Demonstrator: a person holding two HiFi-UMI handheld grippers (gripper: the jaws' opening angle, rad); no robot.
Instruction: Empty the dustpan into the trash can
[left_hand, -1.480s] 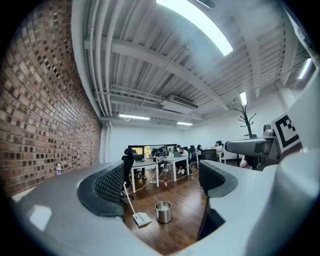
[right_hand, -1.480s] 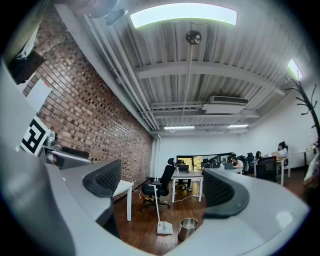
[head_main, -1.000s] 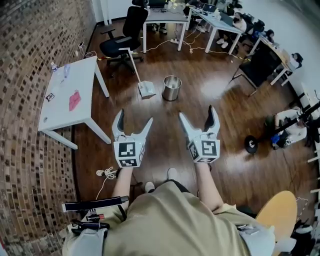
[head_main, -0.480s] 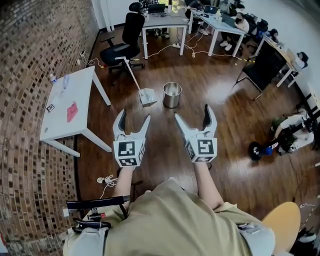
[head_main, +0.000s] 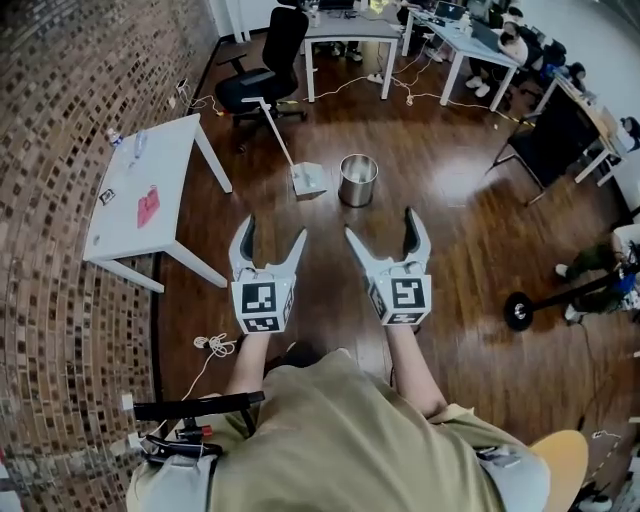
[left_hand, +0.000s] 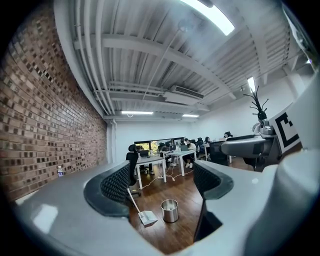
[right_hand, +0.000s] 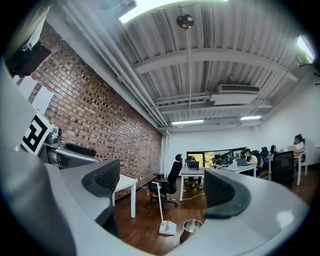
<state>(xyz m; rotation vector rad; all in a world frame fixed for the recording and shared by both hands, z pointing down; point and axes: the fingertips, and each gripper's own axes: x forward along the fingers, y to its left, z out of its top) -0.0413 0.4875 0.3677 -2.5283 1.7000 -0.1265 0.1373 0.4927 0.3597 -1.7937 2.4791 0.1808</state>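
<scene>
A white dustpan (head_main: 309, 180) with a long upright handle stands on the wooden floor, just left of a round metal trash can (head_main: 357, 180). In the left gripper view the dustpan (left_hand: 147, 217) and trash can (left_hand: 169, 210) show between the jaws, still some way off. The right gripper view shows the dustpan (right_hand: 167, 228) and trash can (right_hand: 192, 227) low in the frame. My left gripper (head_main: 268, 239) and right gripper (head_main: 381, 231) are held side by side in front of me, both open and empty, pointing toward the two objects.
A white table (head_main: 146, 192) stands at the left by the brick wall. A black office chair (head_main: 266, 75) is behind the dustpan. Desks (head_main: 349, 28) with seated people fill the far end. A white cable (head_main: 213, 347) lies on the floor near my left.
The dustpan and trash can have come lower and nearer in the head view as I walk toward them. Both grippers stay level in front of me, jaws apart.
</scene>
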